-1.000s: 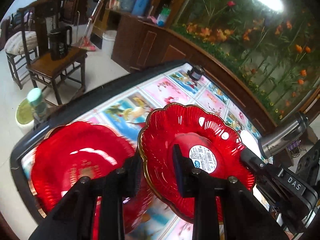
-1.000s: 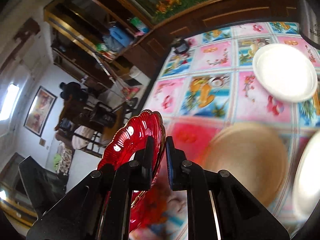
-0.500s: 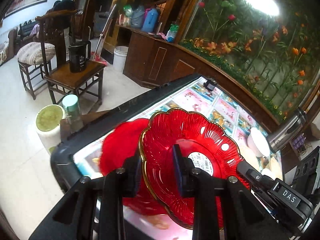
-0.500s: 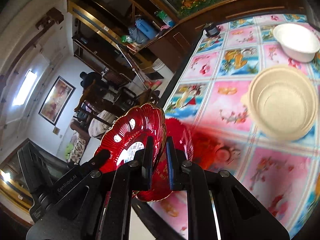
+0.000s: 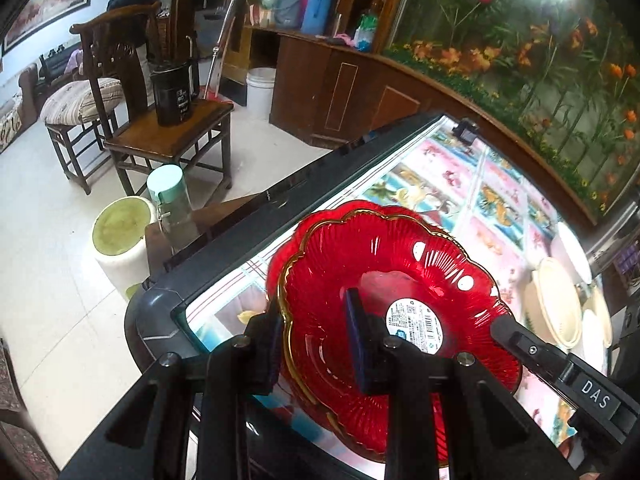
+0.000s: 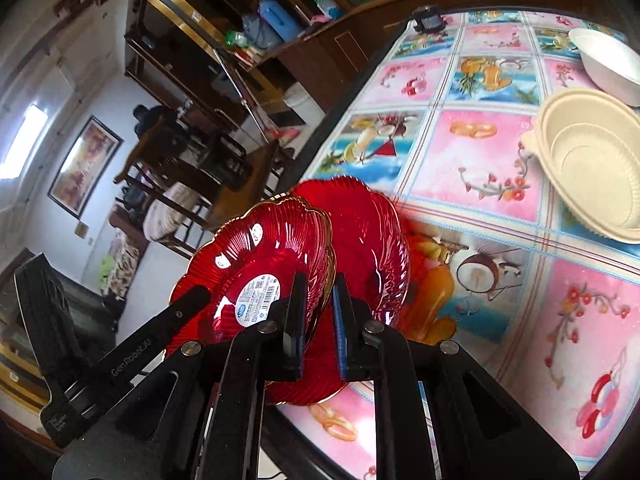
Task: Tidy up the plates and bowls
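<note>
A red scalloped plate (image 5: 400, 296) with a gold rim and a white label is held over a second red plate (image 5: 280, 256) that lies at the table corner. My left gripper (image 5: 316, 340) is shut on the held plate's near rim. My right gripper (image 6: 318, 316) is shut on its opposite rim (image 6: 320, 240). In the right wrist view the lower plate (image 6: 372, 240) lies just behind the held one. A beige bowl (image 6: 588, 176) and a white bowl (image 6: 608, 64) sit further along the table.
The table has a picture-tile cloth (image 6: 472, 136) and a dark raised edge (image 5: 224, 264). A small black object (image 6: 428, 20) sits at the far end. A wooden chair with a black jug (image 5: 172, 92) and a bin (image 5: 120, 236) stand on the floor on the left.
Both grippers have carried the red plate over the second red plate near the table corner. The held plate now overlaps it almost fully.
</note>
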The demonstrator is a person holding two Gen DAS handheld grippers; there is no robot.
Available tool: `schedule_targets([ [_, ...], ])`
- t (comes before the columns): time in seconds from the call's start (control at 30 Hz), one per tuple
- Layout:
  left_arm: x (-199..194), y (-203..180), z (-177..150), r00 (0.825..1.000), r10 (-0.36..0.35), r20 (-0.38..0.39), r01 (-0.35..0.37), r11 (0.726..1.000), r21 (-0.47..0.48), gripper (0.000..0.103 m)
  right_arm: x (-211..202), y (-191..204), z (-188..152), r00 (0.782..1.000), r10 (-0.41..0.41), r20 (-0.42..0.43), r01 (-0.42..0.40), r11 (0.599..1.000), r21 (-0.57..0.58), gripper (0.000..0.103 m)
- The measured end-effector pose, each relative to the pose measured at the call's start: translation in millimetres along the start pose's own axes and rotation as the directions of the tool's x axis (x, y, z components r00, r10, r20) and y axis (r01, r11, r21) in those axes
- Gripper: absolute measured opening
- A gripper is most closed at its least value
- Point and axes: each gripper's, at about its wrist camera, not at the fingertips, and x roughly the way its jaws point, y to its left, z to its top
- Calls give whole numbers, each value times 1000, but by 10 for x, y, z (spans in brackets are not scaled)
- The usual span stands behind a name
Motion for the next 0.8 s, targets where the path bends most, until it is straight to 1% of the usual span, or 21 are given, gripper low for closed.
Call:
schedule_targets([
  [0.23,105,42,3,1000,21,0,-21,999,32,27,204,-3,-4,999,-28,-28,28,1000,3,12],
  [0.53,287,-10,-24,997,71,-14,-70,992,106,27,360,-7,-18,994,-110,-20,110,993,-43,12],
  [0.7,284,-62,-36,993,119,26,-121,980,160,28,419,-20,-19,989,-150,-2,149,986,-79,13],
  [0.8,224,-102,-41,983,162,86,-176,965,195,28,424,-33,-13,988,-151,21,152,984,-94,15],
])
